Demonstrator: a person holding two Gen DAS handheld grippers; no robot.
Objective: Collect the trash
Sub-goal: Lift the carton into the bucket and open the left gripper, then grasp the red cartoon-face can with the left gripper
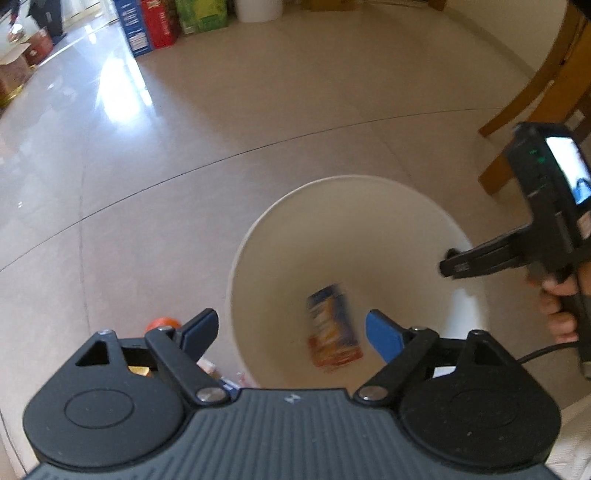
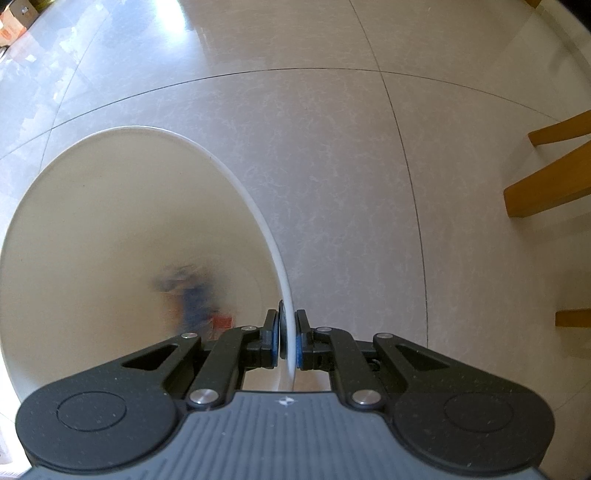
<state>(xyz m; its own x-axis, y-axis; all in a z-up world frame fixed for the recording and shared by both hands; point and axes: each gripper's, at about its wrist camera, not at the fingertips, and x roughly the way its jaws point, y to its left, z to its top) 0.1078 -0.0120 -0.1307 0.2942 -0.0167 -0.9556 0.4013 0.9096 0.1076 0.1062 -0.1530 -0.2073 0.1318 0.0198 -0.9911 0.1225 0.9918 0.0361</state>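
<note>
Left wrist view first: the left tool hangs over the mouth of the white bin, its blue pads spread wide with nothing between them. Below, blurred as though in mid-fall or only just landed, a small blue-and-orange carton sits deep inside the bin, near the bottom. So that piece counts as collected, by my reading.

Over on the right side of that same picture, the right tool reaches in from a hand and meets the bin's rim. The right wrist view settles it: the right tool is pressed together on the thin white bin wall, one pad inside, one outside, steadying the bin on the floor. Through that camera the carton shows only as a blue and red smear down in the bin.

What's left? Just outside the bin, near the left tool's left finger, there's something orange and round on the floor, and a few pale scraps peeking out beside the tool body; I can't tell what they are. Those look like the next candidates for pickup. Cartons stand along the far edge of the floor and a wooden chair at the right, but whether any of that is trash I can't say. One item in, then, and apparently more to go.
</note>
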